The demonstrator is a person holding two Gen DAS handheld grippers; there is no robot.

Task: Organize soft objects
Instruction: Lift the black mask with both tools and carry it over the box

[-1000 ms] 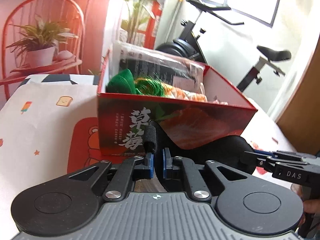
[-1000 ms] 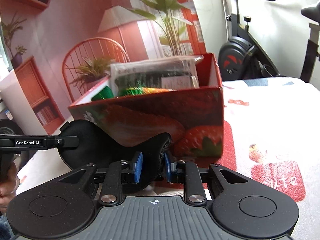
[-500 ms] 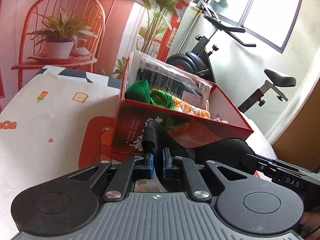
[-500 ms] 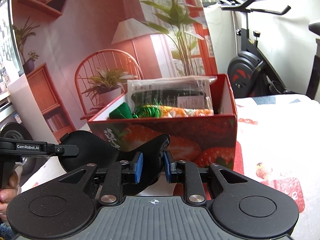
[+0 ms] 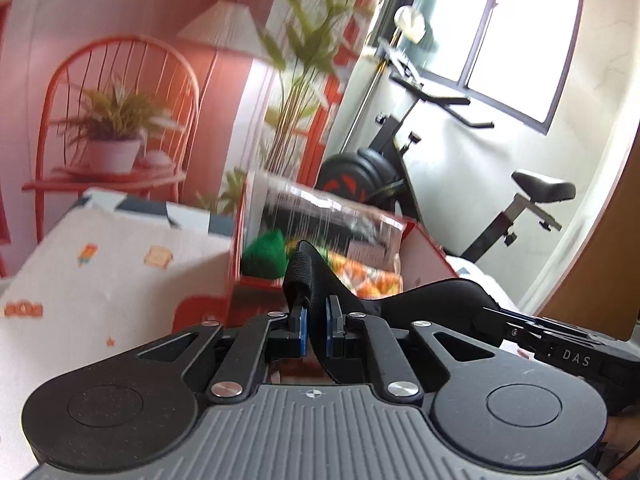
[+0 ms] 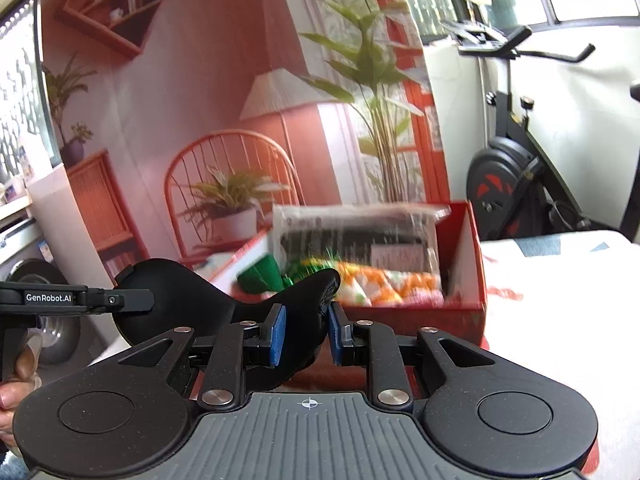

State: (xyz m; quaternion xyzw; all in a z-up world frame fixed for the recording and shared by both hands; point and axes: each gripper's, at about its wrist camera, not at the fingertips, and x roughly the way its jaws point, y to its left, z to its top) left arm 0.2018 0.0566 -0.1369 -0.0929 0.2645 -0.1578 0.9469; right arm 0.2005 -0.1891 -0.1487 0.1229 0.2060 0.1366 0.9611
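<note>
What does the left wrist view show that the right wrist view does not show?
Only the left wrist view shows the bike's saddle and the toast print on the tablecloth. Only the right wrist view shows the wall shelf and the left gripper from the side. Both show the red box and the black soft item, with each gripper shut on one end.

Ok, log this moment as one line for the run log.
left gripper: shut on black eye mask | right gripper: shut on black eye mask | mask: held near red box | phase: carrying, not placed
</note>
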